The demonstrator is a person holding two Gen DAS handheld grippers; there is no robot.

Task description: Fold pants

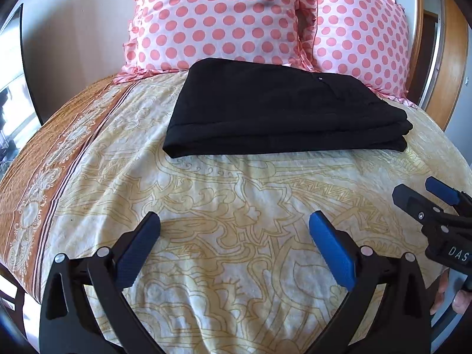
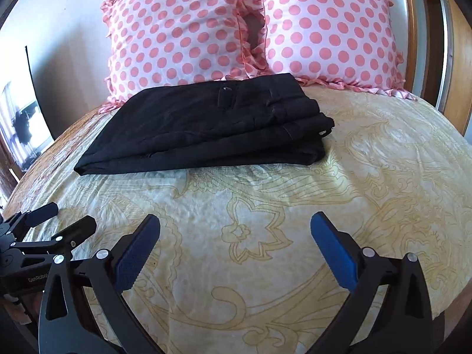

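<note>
Black pants (image 1: 280, 109) lie folded in a flat stack on the bed, just in front of the pillows; they also show in the right wrist view (image 2: 206, 126). My left gripper (image 1: 234, 221) is open and empty, held above the bedspread well short of the pants. My right gripper (image 2: 235, 221) is open and empty too, at about the same distance from them. The right gripper also shows at the right edge of the left wrist view (image 1: 424, 191), and the left gripper shows at the left edge of the right wrist view (image 2: 65, 218).
The bed has a cream and yellow patterned bedspread (image 1: 236, 236) with an orange-brown border on the left (image 1: 35, 177). Two pink polka-dot pillows (image 2: 183, 35) (image 2: 330, 29) stand against the headboard. A wooden door frame (image 2: 413, 44) is at the right, a white wall at the left.
</note>
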